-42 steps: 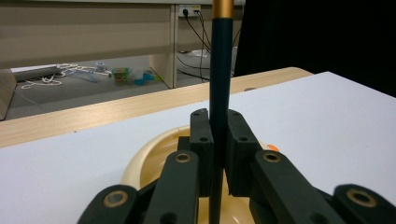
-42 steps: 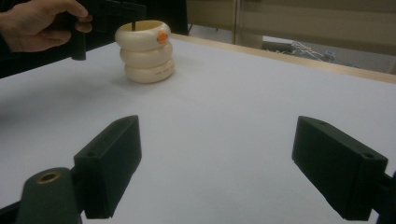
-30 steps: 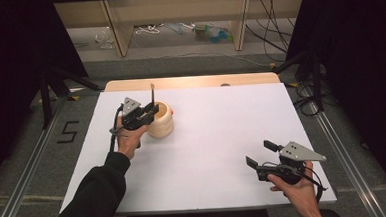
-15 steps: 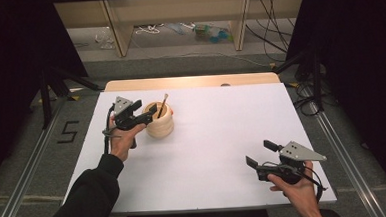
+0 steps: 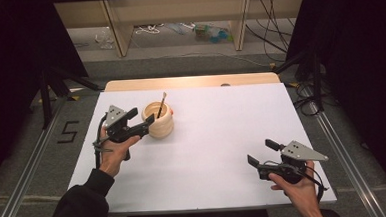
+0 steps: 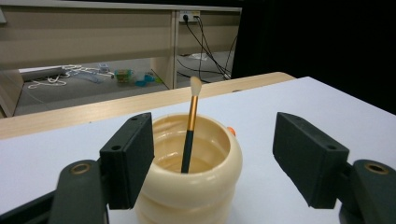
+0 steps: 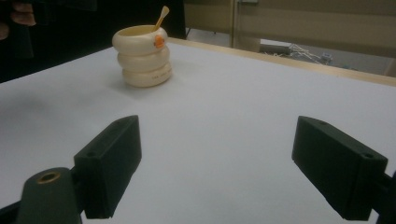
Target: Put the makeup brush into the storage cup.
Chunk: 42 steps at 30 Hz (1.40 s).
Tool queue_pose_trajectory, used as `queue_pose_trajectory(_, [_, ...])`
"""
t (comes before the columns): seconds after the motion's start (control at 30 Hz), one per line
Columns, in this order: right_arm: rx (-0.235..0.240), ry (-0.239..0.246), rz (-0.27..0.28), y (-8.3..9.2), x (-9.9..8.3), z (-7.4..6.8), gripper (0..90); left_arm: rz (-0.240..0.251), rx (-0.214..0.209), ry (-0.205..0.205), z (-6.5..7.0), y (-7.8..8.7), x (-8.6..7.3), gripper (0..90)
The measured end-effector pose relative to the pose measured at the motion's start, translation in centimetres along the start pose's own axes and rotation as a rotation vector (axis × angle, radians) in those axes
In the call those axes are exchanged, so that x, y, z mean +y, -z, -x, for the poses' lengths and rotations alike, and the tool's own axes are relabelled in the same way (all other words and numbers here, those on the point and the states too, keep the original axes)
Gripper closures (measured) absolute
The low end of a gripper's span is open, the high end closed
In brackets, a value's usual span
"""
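A cream ribbed pot (image 5: 160, 121) (image 6: 189, 172) (image 7: 142, 56) stands on the white table top (image 5: 222, 137), left of middle. A slim brush (image 5: 161, 104) (image 6: 189, 128) with a dark handle, gold band and pale tip leans inside it. My left gripper (image 5: 141, 117) (image 6: 212, 163) hovers just left of the pot. Its jaws have just been opening and now stand wide, with nothing pressed between them. My right gripper (image 5: 261, 152) (image 7: 231, 163) rests open near the front right of the table, empty.
A wooden strip (image 5: 189, 81) borders the table's far edge. Beyond it are shelf legs, cables and clutter on the floor (image 5: 207, 32). Metal rails (image 5: 343, 150) run along both sides. A floor mark "5" (image 5: 68, 131) lies at the left.
My left gripper let go of the brush, which now leans in the pot, and drew back to the left with its jaws spread. The right gripper has stayed still.
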State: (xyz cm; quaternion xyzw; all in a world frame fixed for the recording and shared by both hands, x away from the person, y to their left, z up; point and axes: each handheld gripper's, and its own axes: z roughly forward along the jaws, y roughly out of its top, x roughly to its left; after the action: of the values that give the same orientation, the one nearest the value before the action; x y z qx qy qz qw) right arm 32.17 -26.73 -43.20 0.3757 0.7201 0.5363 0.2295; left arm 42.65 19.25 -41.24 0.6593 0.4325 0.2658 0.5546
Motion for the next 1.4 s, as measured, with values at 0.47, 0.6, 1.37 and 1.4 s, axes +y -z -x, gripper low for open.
queue_pose_trajectory(0.47, [-0.026,0.013,-0.032,0.5,0.1,0.4,16.6,-0.007,-0.007,-0.071,0.4,2.6,-1.5,27.2])
queue_pose_trajectory(0.6, [-0.032,0.021,-0.023,0.4,0.1,0.5,16.6,-0.015,-0.016,-0.083,0.6,3.3,-2.1,27.0])
queue_pose_trajectory(1.37, [-0.012,0.042,0.009,0.1,0.0,0.6,16.5,-0.027,-0.075,-0.124,2.1,5.9,-4.3,23.3])
queue_pose_trajectory(1.4, [-0.013,0.043,0.008,0.1,0.0,0.5,16.4,-0.031,-0.077,-0.134,2.1,6.0,-4.4,23.3])
